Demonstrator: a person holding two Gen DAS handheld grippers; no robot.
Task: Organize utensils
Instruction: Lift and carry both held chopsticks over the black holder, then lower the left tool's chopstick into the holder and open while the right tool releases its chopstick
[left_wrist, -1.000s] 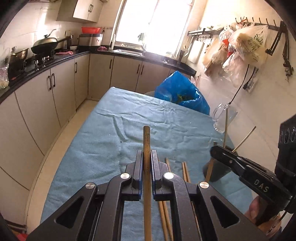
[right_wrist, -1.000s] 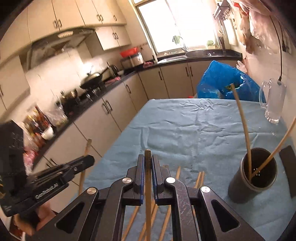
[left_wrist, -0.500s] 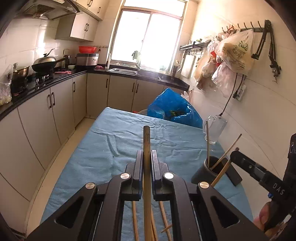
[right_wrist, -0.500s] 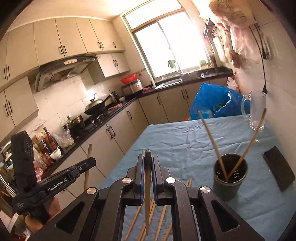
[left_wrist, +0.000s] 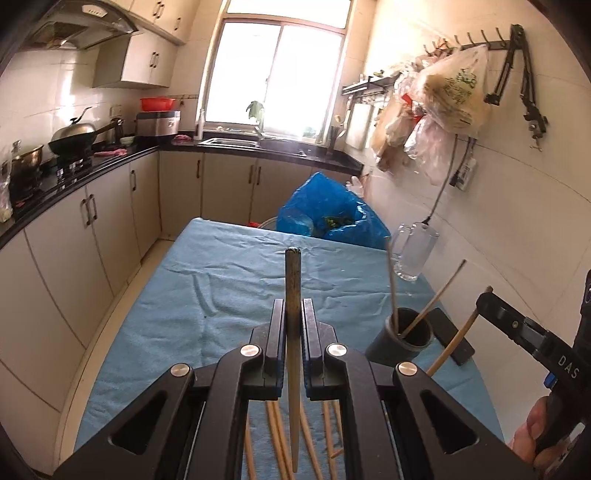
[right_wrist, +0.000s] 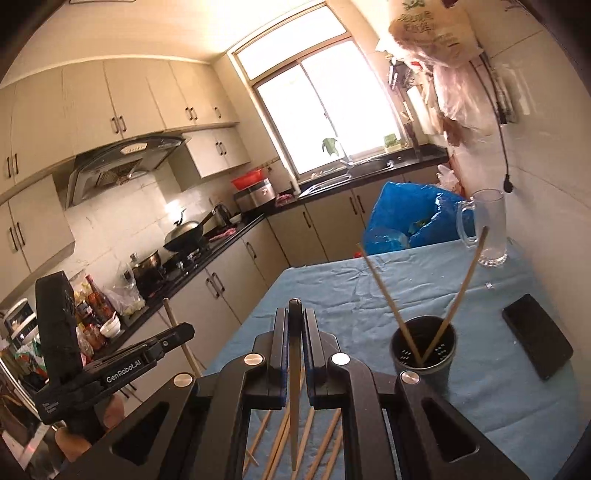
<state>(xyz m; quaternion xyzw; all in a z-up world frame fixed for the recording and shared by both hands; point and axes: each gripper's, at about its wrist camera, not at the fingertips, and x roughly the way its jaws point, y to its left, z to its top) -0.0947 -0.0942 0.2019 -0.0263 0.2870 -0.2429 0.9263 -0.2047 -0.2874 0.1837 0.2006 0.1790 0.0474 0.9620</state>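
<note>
Flanking dark holder (right_wrist: 424, 349), black phone (right_wrist: 537, 336), glass mug (right_wrist: 489, 229), blue bag (left_wrist: 328, 214)

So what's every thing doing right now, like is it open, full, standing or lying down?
Left gripper: shut on a chopstick.
Right gripper: shut on another chopstick.
Dark cup: upright, two chopsticks leaning inside.
Loose chopsticks: lying flat on the blue cloth.
Glass mug: upright, looks empty.
Black phone: lying flat.

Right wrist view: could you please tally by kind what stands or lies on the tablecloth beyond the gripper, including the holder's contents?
Utensil holder: 1
Chopsticks in it: 2
Glass mug: 1
Black phone: 1
Total: 5
</note>
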